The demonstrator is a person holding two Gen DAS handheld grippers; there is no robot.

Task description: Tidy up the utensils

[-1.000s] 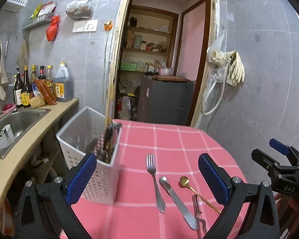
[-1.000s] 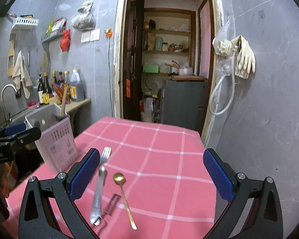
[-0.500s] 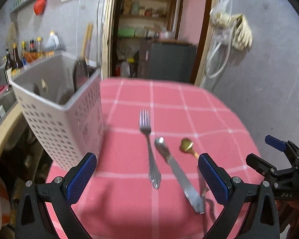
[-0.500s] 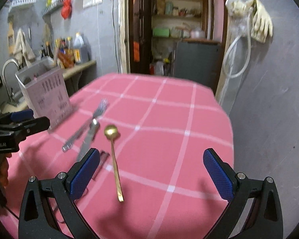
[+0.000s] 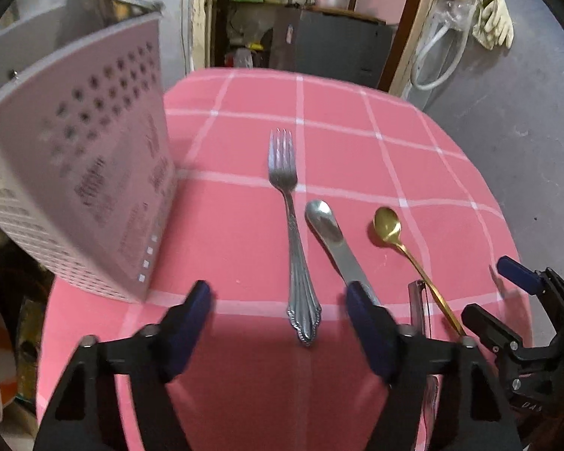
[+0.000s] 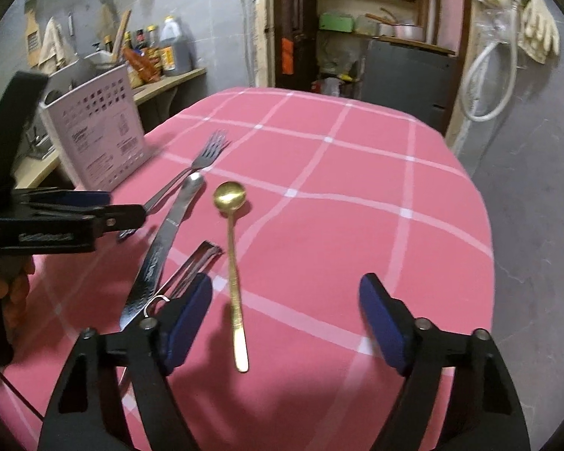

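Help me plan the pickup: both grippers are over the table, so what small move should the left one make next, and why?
Probably ease the left gripper down and close on the fork handle. Its open jaws already straddle the handle end, nothing is held, and the fork lies nearest the utensil basket, apart from the knife and gold spoon.

Left gripper [image 5: 278,314] open and low, right gripper [image 6: 285,314] open, both empty
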